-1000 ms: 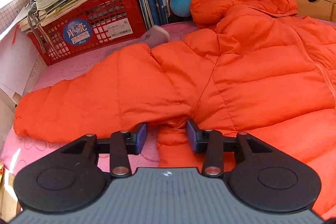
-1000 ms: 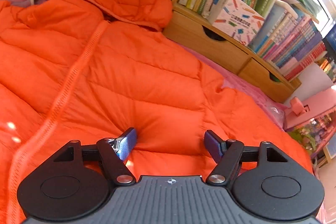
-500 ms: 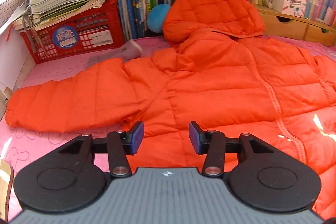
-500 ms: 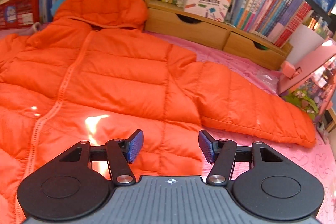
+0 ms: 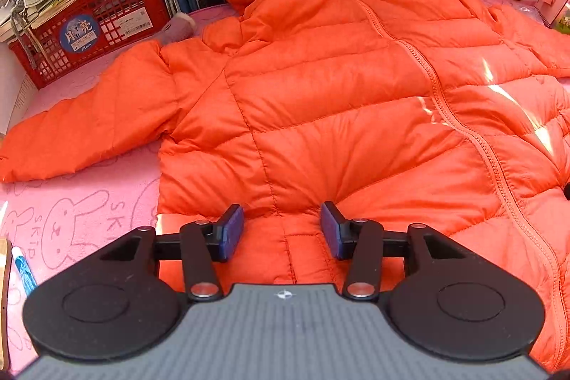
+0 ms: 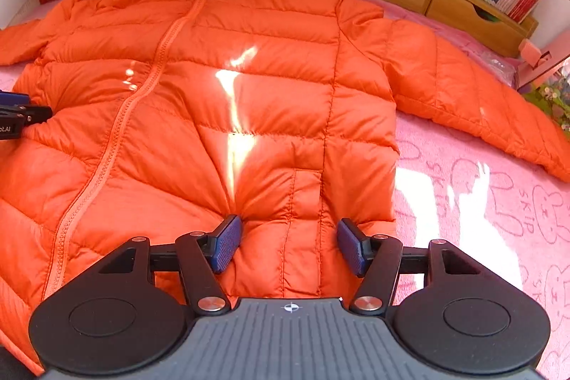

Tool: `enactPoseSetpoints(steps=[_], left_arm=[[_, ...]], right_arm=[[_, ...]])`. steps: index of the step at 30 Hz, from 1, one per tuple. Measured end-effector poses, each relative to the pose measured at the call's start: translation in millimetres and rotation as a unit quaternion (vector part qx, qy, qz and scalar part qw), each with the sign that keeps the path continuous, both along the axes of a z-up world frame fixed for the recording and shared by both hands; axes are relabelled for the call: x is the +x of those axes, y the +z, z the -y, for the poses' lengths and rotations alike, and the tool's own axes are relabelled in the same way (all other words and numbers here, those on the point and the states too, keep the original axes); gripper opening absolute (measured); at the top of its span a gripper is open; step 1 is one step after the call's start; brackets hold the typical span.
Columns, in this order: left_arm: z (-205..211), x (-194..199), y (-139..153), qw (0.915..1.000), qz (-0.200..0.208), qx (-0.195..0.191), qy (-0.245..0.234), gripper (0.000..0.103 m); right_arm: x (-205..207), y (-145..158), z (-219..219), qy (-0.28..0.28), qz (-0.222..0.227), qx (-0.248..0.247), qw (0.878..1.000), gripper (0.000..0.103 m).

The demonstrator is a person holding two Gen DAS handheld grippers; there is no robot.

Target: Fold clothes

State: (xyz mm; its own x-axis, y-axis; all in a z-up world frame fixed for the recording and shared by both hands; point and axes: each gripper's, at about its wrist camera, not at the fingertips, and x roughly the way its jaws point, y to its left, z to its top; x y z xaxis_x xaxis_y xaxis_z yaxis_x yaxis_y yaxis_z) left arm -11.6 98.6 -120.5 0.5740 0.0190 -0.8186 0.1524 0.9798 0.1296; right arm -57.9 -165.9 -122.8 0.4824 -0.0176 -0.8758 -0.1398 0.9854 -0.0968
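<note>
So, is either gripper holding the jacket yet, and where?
No. Left gripper and right gripper are open, straddling the orange jacket near its hem.

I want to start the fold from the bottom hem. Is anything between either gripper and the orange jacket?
Nothing visible is. The left gripper and right gripper are both open, fingers straddling the hem of the orange jacket. Its fabric puckers at the inner fingers, which seem to touch it already.
</note>
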Motion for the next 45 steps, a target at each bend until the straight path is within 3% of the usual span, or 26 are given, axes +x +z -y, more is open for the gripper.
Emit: enactPoseSetpoints(steps=[3, 5, 10, 14, 19, 23, 24, 25, 26, 28, 29, 30, 32, 34, 37, 39, 41, 45], left_arm=[[-3, 5, 9, 0.9997, -0.022, -0.004, 0.01, 0.048], [-10, 15, 14, 0.9992, -0.02, -0.019, 0.029, 0.046], [-18, 47, 21, 0.9973, 0.015, -0.039, 0.06, 0.046], [-18, 97, 36, 0.99, 0.072, -0.089, 0.083, 0.046], [-7, 178, 50, 0.9799, 0.126, -0.142, 0.063, 0.047], [6, 205, 36, 0.9855, 0.111, -0.127, 0.02, 0.047], [8, 206, 31, 0.9873, 0.103, -0.119, 0.017, 0.048], [10, 205, 22, 0.99, 0.09, -0.107, 0.017, 0.048], [11, 204, 14, 0.9916, 0.08, -0.1, 0.018, 0.049], [11, 198, -1, 0.994, 0.061, -0.088, 0.021, 0.054], [12, 195, -8, 0.9951, 0.056, -0.08, 0.018, 0.056], [14, 191, -10, 0.9956, 0.06, -0.071, 0.013, 0.057], [19, 188, -12, 0.9964, 0.069, -0.049, 0.004, 0.057], [22, 195, -11, 0.9964, 0.075, -0.037, 0.012, 0.058], [18, 206, -6, 0.9957, 0.076, -0.042, 0.033, 0.065], [15, 213, -3, 0.9949, 0.077, -0.045, 0.047, 0.071], [12, 220, -1, 0.994, 0.077, -0.048, 0.062, 0.071], [4, 222, 10, 0.9904, 0.087, -0.062, 0.087, 0.065]], right_arm=[[3, 10, 0, -0.011, -0.04, -0.004, 0.999, 0.058], [23, 27, -2, -0.011, -0.03, 0.001, 0.999, 0.057], [125, 64, -9, 0.024, 0.107, 0.04, 0.993, 0.063], [233, 69, -25, 0.031, 0.171, 0.06, 0.983, 0.071], [353, 52, -32, 0.0, 0.132, 0.105, 0.986, 0.091], [391, 26, -40, -0.022, 0.091, 0.093, 0.991, 0.092], [397, 19, -42, -0.023, 0.078, 0.09, 0.993, 0.073], [398, 14, -45, -0.022, 0.069, 0.081, 0.994, 0.029], [398, 10, -49, -0.02, 0.066, 0.069, 0.995, 0.019], [382, 18, -58, -0.003, 0.124, 0.02, 0.992, 0.014], [369, 28, -63, 0.008, 0.173, -0.015, 0.985, 0.014], [352, 40, -67, 0.013, 0.232, -0.042, 0.972, 0.013], [319, 63, -72, 0.022, 0.344, -0.094, 0.934, 0.013], [295, 78, -69, 0.007, 0.418, -0.123, 0.9, 0.013], [303, 78, -54, -0.028, 0.398, -0.15, 0.905, 0.014], [311, 72, -39, -0.059, 0.335, -0.126, 0.932, 0.014], [302, 67, -26, -0.077, 0.31, -0.081, 0.944, 0.014], [259, 54, -50, -0.004, 0.297, -0.034, 0.954, 0.017]])
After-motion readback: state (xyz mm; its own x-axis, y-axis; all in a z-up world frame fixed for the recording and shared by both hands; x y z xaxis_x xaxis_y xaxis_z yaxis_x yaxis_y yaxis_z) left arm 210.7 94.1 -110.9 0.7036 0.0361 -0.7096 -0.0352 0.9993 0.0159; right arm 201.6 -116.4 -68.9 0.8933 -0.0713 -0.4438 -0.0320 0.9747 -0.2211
